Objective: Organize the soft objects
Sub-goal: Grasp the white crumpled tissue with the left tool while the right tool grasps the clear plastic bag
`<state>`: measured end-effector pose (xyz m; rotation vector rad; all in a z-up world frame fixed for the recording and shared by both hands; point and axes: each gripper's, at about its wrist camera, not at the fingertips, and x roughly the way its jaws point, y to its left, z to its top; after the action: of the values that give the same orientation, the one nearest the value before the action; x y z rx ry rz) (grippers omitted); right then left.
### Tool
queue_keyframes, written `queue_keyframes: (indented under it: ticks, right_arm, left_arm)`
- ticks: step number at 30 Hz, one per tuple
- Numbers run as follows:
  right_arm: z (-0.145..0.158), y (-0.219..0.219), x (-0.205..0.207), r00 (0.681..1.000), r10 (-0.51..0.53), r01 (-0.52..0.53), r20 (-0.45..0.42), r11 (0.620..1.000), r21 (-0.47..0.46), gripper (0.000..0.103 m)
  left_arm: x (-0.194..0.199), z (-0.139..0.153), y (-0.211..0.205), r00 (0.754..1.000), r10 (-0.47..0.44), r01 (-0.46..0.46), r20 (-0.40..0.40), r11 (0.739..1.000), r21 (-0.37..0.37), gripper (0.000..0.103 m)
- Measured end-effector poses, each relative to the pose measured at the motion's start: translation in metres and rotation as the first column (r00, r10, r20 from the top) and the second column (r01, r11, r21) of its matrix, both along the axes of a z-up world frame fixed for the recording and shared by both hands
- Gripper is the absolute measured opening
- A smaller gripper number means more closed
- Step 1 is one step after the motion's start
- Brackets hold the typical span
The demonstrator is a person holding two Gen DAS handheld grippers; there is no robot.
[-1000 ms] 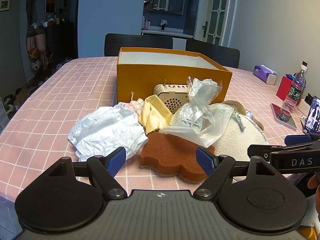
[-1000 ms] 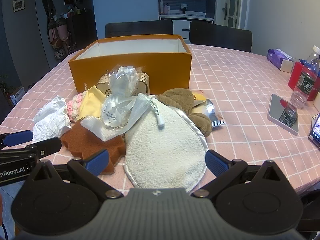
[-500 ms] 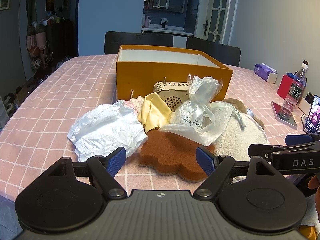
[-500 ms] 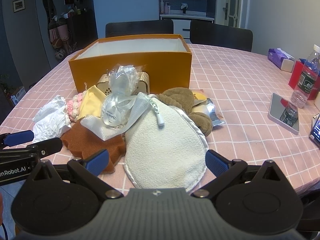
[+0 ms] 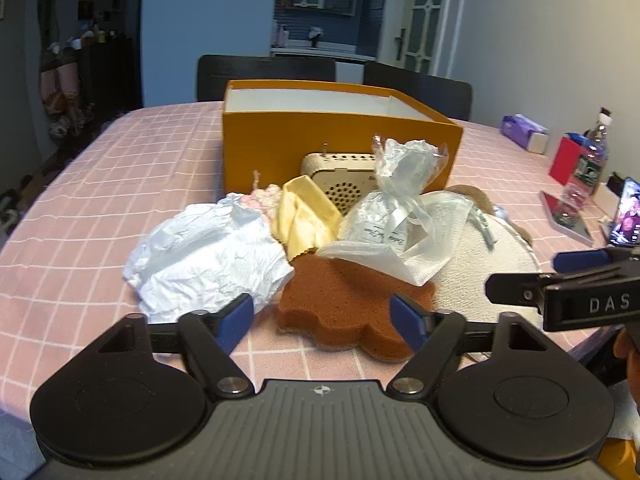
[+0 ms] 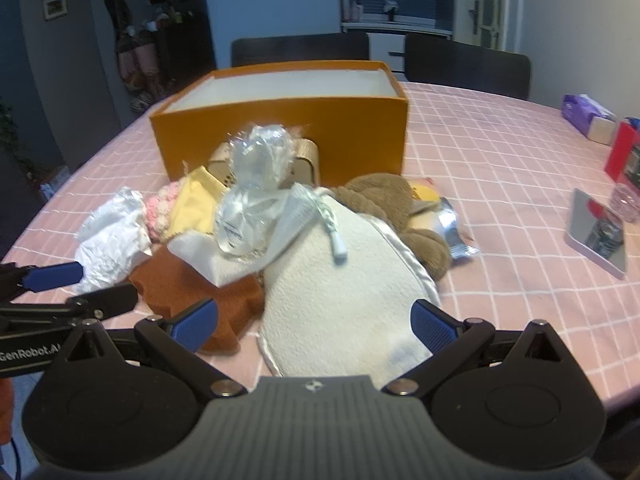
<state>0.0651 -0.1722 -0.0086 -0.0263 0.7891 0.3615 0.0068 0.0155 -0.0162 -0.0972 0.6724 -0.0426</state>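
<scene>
Soft objects (image 5: 352, 304) before orange box (image 5: 280, 140)

Heaped just in front of the open orange box (image 5: 340, 140): crumpled white paper wad (image 5: 208, 256) at left, pink knit piece (image 6: 162, 208) and folded yellow cloth (image 5: 306, 216) behind, flat brown sponge (image 5: 348, 308) nearest, tied clear gift bag (image 5: 394, 208) upright on white mesh pouch (image 5: 432, 240), cream oval pad (image 6: 340, 300) overlapping brown plush toy (image 6: 388, 200) at right.
</scene>
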Motion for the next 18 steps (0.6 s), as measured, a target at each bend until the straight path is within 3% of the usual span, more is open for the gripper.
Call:
queue_keyframes:
  ticks: [5, 12, 18]
  right_arm:
    - [0.001, 0.006, 0.005, 0.997, 0.041, -0.041, 0.069, 0.999, 0.000, 0.099]
    - [0.008, 0.024, 0.018, 0.986, 0.105, -0.103, 0.128, 0.994, -0.025, 0.095]
    - [0.010, 0.042, 0.031, 0.978, 0.140, -0.140, 0.154, 0.990, -0.017, 0.095]
  left_arm:
    - [0.003, -0.001, 0.005, 0.998, -0.063, 0.063, 0.021, 0.998, -0.004, 0.075]
    - [0.006, 0.006, 0.013, 0.995, -0.031, 0.017, 0.095, 0.990, 0.143, 0.073]
    - [0.015, -0.006, 0.020, 0.997, -0.072, 0.056, 0.041, 0.952, 0.301, 0.083]
